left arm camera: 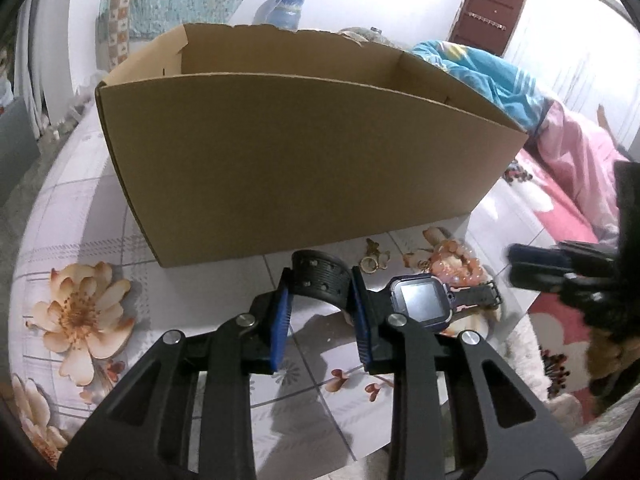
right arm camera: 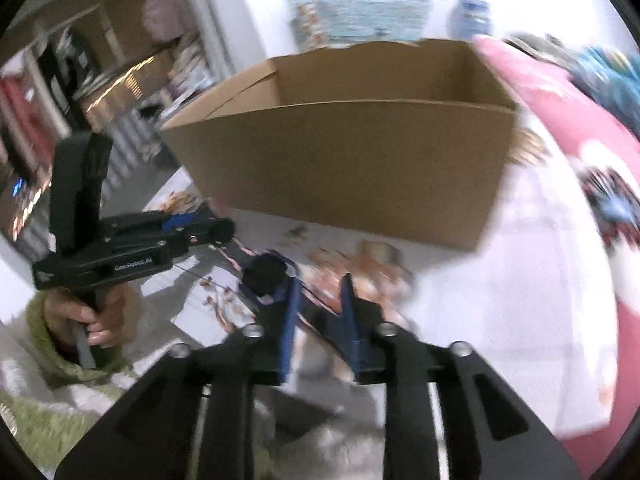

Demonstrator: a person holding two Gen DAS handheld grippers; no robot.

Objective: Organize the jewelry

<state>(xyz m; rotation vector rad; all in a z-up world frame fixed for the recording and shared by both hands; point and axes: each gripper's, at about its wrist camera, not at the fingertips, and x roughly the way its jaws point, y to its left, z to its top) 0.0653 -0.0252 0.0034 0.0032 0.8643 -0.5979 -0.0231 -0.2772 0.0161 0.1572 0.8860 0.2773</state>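
A black smartwatch (left arm camera: 420, 300) lies on the floral tablecloth in front of a brown cardboard box (left arm camera: 296, 160). My left gripper (left arm camera: 322, 280) is open, its blue pads on either side of the watch's curled strap (left arm camera: 318, 276). A gold ring (left arm camera: 369, 265) and a peach bead bracelet (left arm camera: 456, 264) lie just behind the watch. In the blurred right wrist view my right gripper (right arm camera: 320, 284) is open and empty above the bracelet (right arm camera: 360, 276), with the watch (right arm camera: 266, 276) by its left finger. The box (right arm camera: 344, 168) stands beyond.
The table (left arm camera: 100, 208) carries a white floral cloth. A pink and blue blanket (left arm camera: 576, 148) lies to the right of the box. The right gripper (left arm camera: 560, 268) shows at the right edge of the left view; the left gripper (right arm camera: 132, 248) and hand show at the left of the right view.
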